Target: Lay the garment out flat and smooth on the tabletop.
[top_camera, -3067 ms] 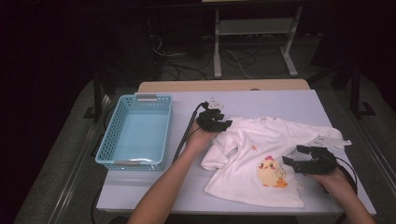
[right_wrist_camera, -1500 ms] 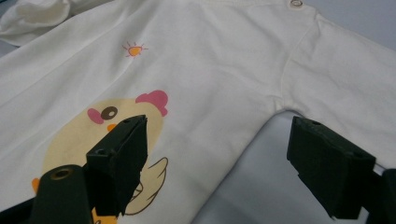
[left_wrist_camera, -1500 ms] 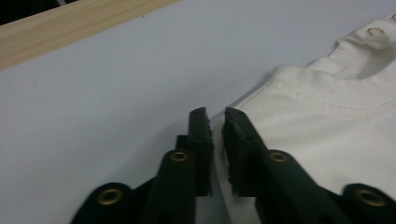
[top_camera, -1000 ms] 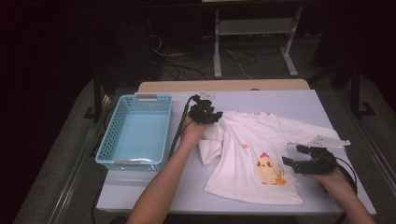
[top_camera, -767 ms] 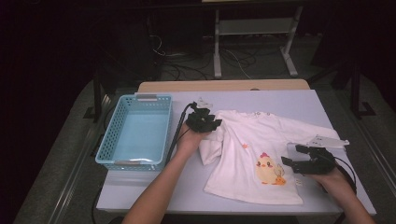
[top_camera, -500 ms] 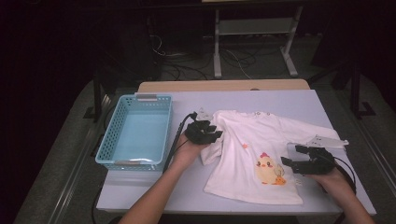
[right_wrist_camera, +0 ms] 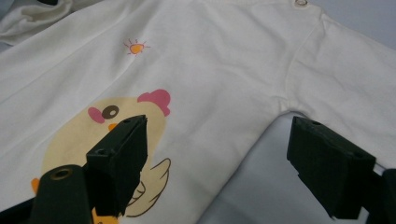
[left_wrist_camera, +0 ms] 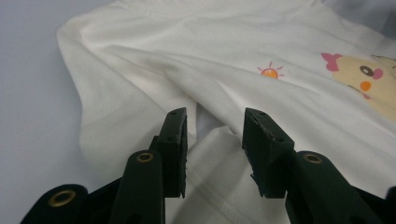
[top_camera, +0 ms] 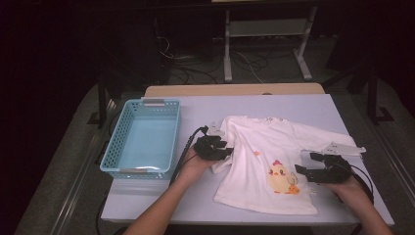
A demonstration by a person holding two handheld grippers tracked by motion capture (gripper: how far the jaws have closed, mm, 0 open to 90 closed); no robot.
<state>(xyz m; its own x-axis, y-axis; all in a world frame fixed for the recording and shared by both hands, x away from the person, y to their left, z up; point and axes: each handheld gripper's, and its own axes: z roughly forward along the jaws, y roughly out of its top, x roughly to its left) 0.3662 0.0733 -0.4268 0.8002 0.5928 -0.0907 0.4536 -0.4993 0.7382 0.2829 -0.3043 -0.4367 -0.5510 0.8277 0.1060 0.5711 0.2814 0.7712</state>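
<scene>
1. Since the earlier pictures, the left gripper has slid back from the far edge of the shirt toward the person, and the folded sleeve has come along and now lies bunched at the shirt's left side.
2. Its jaws have just been closing a little. In the left gripper view they stand a small way apart, low over the crumpled sleeve, with cloth lying in the gap. I cannot tell if the pads squeeze the cloth.
3. The right gripper has stayed in the same spot at the shirt's right edge.
4. Its jaws are spread wide. In the right gripper view one jaw hangs over the chick picture and the other over the bare table in the gap under the right sleeve. Nothing is pinched there.
5. The small white shirt lies flat on the pale table, front side up, in the middle and to the right.
6. A yellow chick with a pink bow is printed low on its front, and a tiny orange sun sits higher up.
7. The right sleeve is stretched out toward the right edge of the table.
8. A light blue basket stands on the table to the left of the shirt, well apart from it.
</scene>
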